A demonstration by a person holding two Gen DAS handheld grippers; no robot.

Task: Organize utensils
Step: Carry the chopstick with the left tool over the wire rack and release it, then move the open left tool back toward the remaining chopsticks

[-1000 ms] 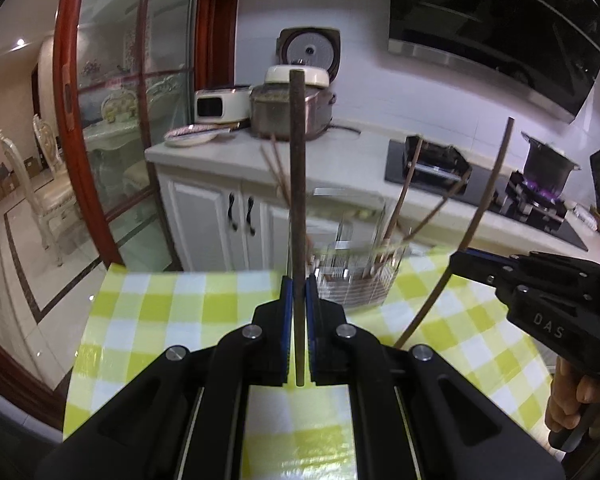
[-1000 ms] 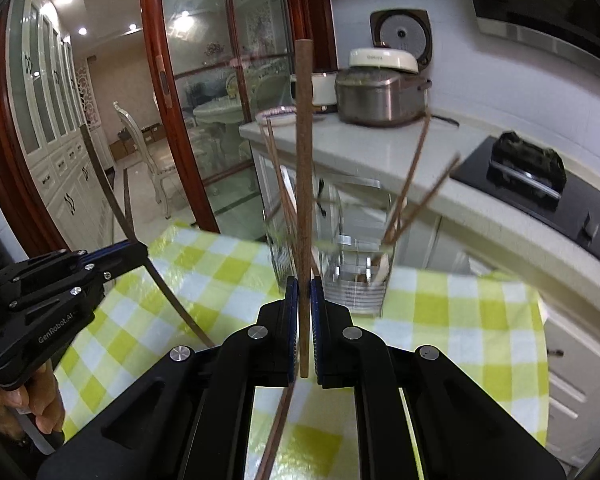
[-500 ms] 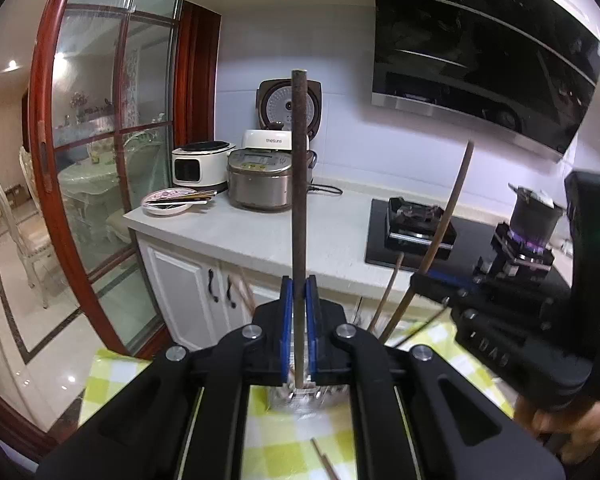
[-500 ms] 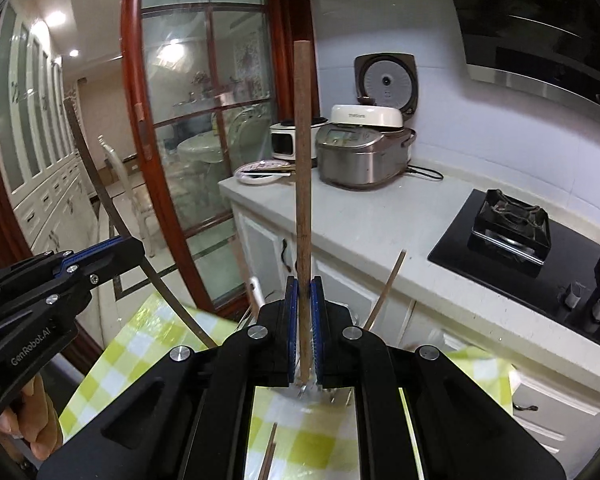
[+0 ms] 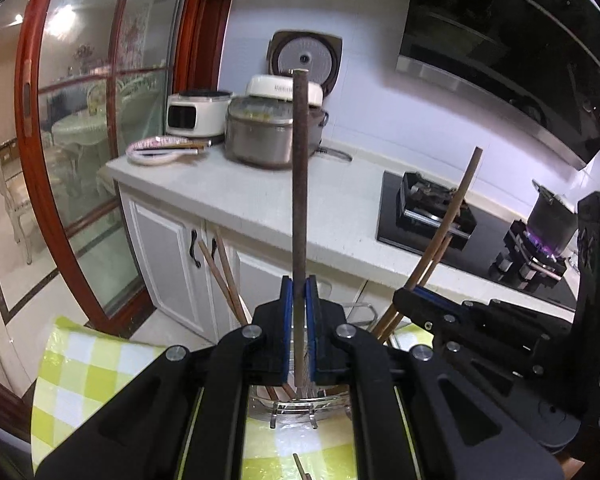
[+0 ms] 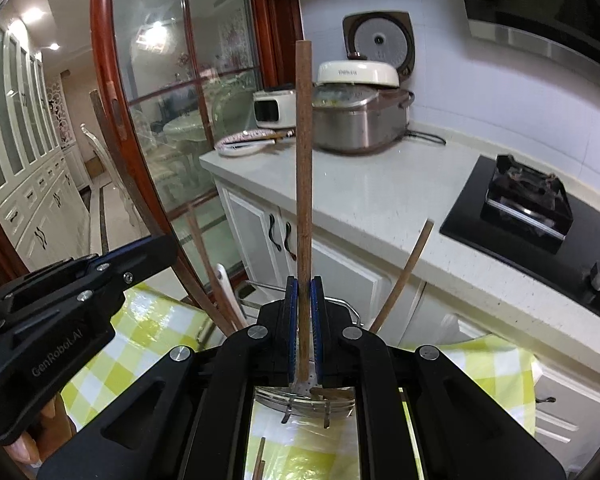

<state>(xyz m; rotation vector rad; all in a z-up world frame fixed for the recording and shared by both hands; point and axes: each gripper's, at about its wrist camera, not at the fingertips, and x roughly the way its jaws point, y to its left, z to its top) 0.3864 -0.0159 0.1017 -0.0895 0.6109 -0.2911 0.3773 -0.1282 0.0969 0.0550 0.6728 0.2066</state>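
In the left wrist view my left gripper [image 5: 299,292] is shut on a dark brown chopstick [image 5: 300,184] that stands upright between the blue pads. Its lower end hangs just over the wire utensil holder [image 5: 276,402], which holds several leaning chopsticks [image 5: 225,276]. In the right wrist view my right gripper [image 6: 303,292] is shut on a reddish chopstick [image 6: 303,160], also upright above the holder [image 6: 272,396]. Each gripper shows in the other's view: the right gripper [image 5: 410,296] and the left gripper [image 6: 160,246]. A white spoon handle [image 6: 229,292] leans in the holder.
The holder stands on a table with a yellow checked cloth [image 5: 84,364]. Loose chopsticks [image 6: 260,460] lie on it near me. Behind is a white counter [image 5: 268,196] with a rice cooker [image 5: 264,136], a black hob [image 5: 432,208] and a pot over a flame [image 5: 552,220].
Both grippers have moved forward with their chopsticks. The holder, ahead of them a second ago, now sits right beneath the fingers. Both grips are unchanged.
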